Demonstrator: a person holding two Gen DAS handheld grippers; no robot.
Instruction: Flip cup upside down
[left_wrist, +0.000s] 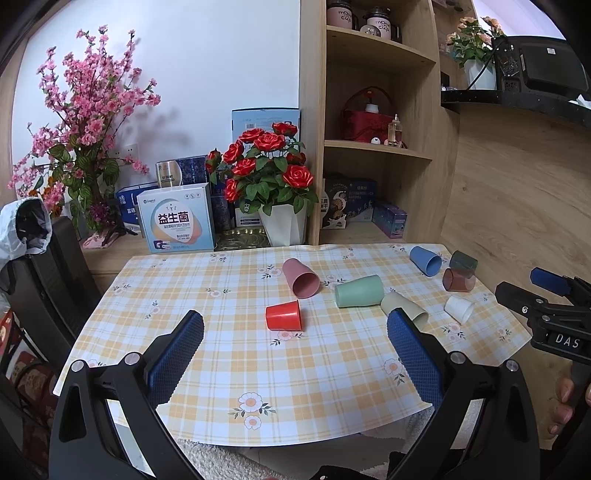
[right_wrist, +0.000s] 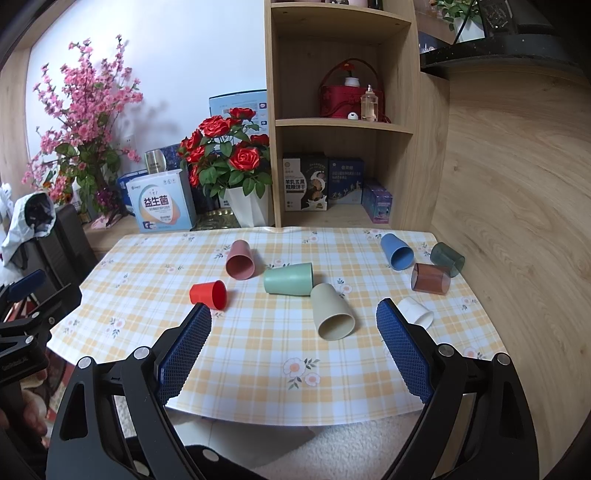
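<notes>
Several cups lie on their sides on the checked tablecloth (left_wrist: 221, 354): a red cup (left_wrist: 283, 315) (right_wrist: 209, 294), a pink cup (left_wrist: 301, 277) (right_wrist: 240, 259), a green cup (left_wrist: 359, 291) (right_wrist: 288, 278), a beige cup (left_wrist: 406, 307) (right_wrist: 331, 312), a white cup (left_wrist: 458, 308) (right_wrist: 416, 312), a blue cup (left_wrist: 426, 260) (right_wrist: 396, 251), a brown translucent cup (left_wrist: 458, 280) (right_wrist: 431, 278) and a dark green translucent cup (left_wrist: 463, 260) (right_wrist: 447, 259). My left gripper (left_wrist: 295, 325) is open and empty, above the table's near edge. My right gripper (right_wrist: 293, 317) is open and empty; the left wrist view shows it at the right edge (left_wrist: 546, 295).
A white pot of red roses (left_wrist: 282, 225) and boxes (left_wrist: 177, 221) stand behind the table. A wooden shelf unit (left_wrist: 376, 147) stands at the back right, a wooden wall (right_wrist: 517, 221) along the right. A black chair (left_wrist: 48, 280) stands at the left.
</notes>
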